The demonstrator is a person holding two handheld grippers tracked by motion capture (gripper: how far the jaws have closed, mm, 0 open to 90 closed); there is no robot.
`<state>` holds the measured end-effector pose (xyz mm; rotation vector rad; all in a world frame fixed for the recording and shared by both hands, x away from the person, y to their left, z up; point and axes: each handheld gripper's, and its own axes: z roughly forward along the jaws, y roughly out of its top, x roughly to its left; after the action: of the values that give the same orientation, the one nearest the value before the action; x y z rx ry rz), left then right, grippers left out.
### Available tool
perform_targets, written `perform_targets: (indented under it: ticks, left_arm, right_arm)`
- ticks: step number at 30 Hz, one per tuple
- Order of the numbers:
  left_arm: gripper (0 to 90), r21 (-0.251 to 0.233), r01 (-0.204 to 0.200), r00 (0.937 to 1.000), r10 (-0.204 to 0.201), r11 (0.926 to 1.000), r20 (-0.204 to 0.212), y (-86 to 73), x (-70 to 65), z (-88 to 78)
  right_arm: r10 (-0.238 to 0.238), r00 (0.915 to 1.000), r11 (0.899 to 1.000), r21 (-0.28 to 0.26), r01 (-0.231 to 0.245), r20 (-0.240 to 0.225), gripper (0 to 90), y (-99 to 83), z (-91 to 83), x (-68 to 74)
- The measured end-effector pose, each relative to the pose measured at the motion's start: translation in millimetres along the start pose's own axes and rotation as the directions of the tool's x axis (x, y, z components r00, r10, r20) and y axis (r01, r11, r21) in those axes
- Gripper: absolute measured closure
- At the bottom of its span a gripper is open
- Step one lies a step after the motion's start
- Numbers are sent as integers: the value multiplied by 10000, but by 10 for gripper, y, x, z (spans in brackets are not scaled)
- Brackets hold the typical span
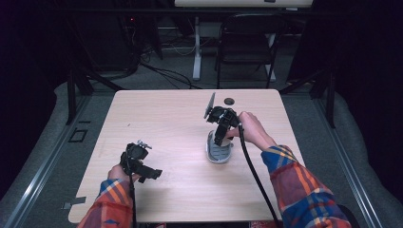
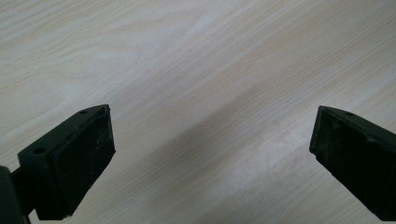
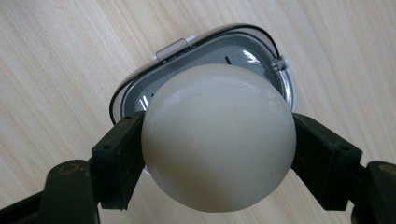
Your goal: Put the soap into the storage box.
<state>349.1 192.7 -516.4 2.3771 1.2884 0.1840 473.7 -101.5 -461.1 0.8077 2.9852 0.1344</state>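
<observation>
Fingers (image 3: pixel 116 158) of the right gripper (image 3: pixel 217 163) were clamped on a whitish egg (image 3: pixel 218 140), one pad on each side, egg between them in the right gripper view. Egg hung just above a grey oval holder (image 3: pixel 275 81) with a metal rim and a small clip at its far edge; whether egg touched it, could not tell. Holder sat on the wood counter (image 3: pixel 56 70).

In the high view the right gripper (image 1: pixel 219 137) pointed down over the holder (image 1: pixel 218 153), right of the counter's middle, right hand (image 1: pixel 251 129) behind it, cable trailing back toward the plaid sleeve (image 1: pixel 304 190).

Left gripper (image 1: pixel 151 174) was low near the counter's front left, well apart from the holder, held by the left hand (image 1: pixel 116 172). Its fingers (image 2: pixel 74 163) stood wide apart in the left gripper view, nothing between them, bare counter (image 2: pixel 196 93) beneath.

Round dark hole (image 1: pixel 229 101) near the counter's far edge. Folding chair (image 1: pixel 247 42) and a white desk leg (image 1: pixel 196 47) on the floor beyond.
</observation>
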Motion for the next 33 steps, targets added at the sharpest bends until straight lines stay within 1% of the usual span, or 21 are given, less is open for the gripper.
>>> perform_targets:
  ticks: [3,8,9,12,16,18,19,20,25,28,29,33]
  left_arm:
    - [0,8,9,10000,-9,10000,19,3,-1,5]
    - [0,15,-6,10000,6,10000,22,3,0,4]
    - [0,6,3,10000,-3,10000,13,2,0,4]
    - [0,16,-3,10000,3,10000,6,1,5,4]
    - [0,35,-25,10000,25,10000,26,5,0,8]
    - [0,35,-37,10000,37,10000,12,4,-3,6]
    - [0,35,-37,10000,37,10000,12,4,-3,6]
    - [0,31,-40,10000,40,10000,7,3,-4,4]
    - [0,60,-70,10000,70,10000,20,7,-4,8]
    - [0,52,-64,10000,64,10000,15,6,-4,7]
    - [0,49,-60,10000,60,10000,15,5,-4,6]
    - [0,56,-74,10000,74,10000,6,6,-6,7]
  right_arm:
    - [-61,10000,10000,1,61,-64,239,19,55,3]
    - [-50,9998,10000,-46,49,-192,239,39,93,2]
    - [-61,9998,9999,-84,60,-177,239,41,109,6]
    - [-87,9998,10000,21,87,-168,239,49,139,15]
    - [-60,9997,10000,-13,60,-241,239,48,184,14]
    - [-73,9996,10000,-23,72,-281,239,54,234,28]
    - [-68,9996,9999,-101,65,-257,239,53,247,34]
    - [-121,9997,9999,-19,120,-221,239,59,248,37]
    - [-137,9997,9999,-73,136,-212,238,56,268,38]
    - [-104,9997,9999,-5,104,-202,238,52,268,30]
    - [-62,9999,9999,-102,60,-162,238,45,275,30]
    - [-158,9998,9999,-34,157,-103,239,36,285,32]
